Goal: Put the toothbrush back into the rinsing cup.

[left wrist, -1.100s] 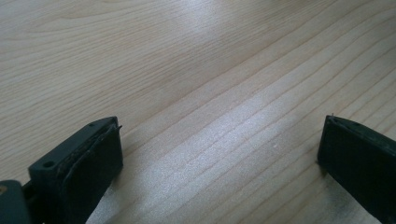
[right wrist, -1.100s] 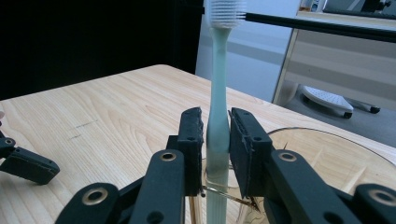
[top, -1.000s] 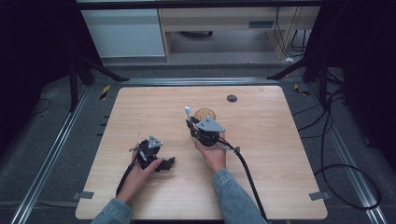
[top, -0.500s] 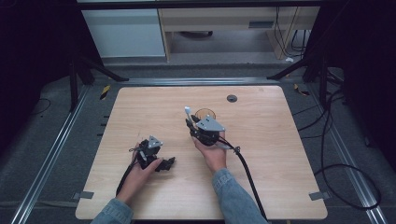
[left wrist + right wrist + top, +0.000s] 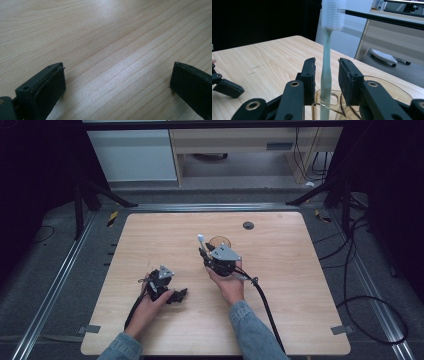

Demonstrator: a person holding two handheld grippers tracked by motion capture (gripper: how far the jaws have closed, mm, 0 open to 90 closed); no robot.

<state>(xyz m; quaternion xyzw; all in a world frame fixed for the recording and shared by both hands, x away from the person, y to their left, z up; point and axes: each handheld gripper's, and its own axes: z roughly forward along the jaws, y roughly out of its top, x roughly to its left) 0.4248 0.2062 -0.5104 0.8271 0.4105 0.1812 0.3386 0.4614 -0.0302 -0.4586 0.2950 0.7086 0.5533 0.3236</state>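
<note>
A pale green toothbrush (image 5: 327, 62) with white bristles stands upright, its handle down in an amber see-through cup (image 5: 387, 87). My right gripper (image 5: 327, 77) straddles the handle just above the cup's rim. Its jaws have just been opening, and a narrow gap shows on each side of the handle, so the pads do not press on it. In the high view the right gripper (image 5: 205, 254) sits mid-table beside the cup (image 5: 218, 241), and the toothbrush (image 5: 201, 240) rises over it. My left gripper (image 5: 177, 295) rests low on the table at the front left. In its own view the left gripper (image 5: 117, 82) stands open over bare wood.
The light wooden table (image 5: 300, 270) has a dark round grommet (image 5: 248, 225) near its far edge. A black cable (image 5: 265, 305) trails from the right gripper toward the front edge. Metal rails (image 5: 60, 285) flank the table, and a cabinet (image 5: 135, 155) stands beyond it.
</note>
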